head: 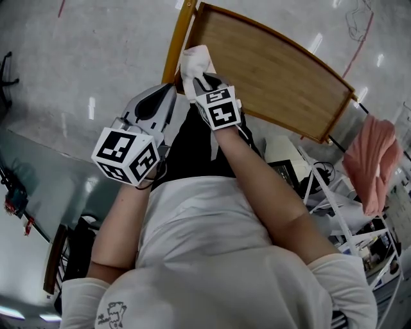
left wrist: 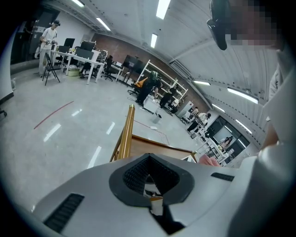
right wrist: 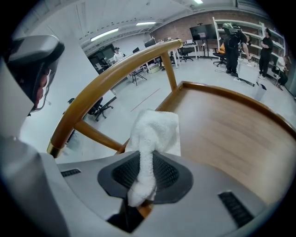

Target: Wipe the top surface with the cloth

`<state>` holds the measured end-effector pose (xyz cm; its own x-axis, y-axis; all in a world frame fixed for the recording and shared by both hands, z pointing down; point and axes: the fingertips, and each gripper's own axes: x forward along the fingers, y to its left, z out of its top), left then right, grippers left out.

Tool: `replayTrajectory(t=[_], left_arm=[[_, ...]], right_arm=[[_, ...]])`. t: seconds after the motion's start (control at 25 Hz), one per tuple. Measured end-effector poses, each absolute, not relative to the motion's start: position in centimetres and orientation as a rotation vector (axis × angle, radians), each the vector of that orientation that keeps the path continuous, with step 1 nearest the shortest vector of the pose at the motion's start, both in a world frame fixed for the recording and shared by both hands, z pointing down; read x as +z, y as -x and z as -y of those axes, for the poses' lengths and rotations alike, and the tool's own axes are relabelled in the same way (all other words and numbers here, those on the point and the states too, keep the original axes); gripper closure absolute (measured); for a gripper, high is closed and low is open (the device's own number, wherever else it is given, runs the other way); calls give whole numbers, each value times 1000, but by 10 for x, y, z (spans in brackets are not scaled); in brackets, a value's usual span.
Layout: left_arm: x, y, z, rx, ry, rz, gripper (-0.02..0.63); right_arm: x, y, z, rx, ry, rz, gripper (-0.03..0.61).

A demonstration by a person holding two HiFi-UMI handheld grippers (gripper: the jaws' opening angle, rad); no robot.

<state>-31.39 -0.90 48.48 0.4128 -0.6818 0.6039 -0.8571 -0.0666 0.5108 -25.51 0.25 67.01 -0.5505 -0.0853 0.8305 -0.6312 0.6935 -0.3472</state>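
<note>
At the wooden top's (head: 270, 71) near left corner, the right gripper (right wrist: 148, 162) pinches the white cloth (right wrist: 152, 132) between its 2 jaws. The cloth's free end bunches past the tips, over the wood. Just left, by the rail (left wrist: 124, 139), the left gripper's (left wrist: 149, 173) jaws are clenched, empty.

Figure: large open-plan lab or workshop hall. Polished grey floor (left wrist: 55, 139) marked with a red line (left wrist: 53, 115); ceiling strip lights (left wrist: 163, 8); desks with monitors (left wrist: 76, 58); shelving racks (right wrist: 253, 28) by a brick wall (right wrist: 173, 31) (several people (right wrist: 233, 44) stand there).
</note>
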Motion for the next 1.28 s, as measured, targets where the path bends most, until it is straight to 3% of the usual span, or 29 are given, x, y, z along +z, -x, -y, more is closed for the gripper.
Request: replayTrajectory(t=[1.0,1.28], left_arm=[[486,288,46,310,-1882,1199,607],[490,266,44,351,-1902,1159,607]], right_arm=[[663,270,136,815,-701,2108,494],[661,230,147,819,-765,2100,494]])
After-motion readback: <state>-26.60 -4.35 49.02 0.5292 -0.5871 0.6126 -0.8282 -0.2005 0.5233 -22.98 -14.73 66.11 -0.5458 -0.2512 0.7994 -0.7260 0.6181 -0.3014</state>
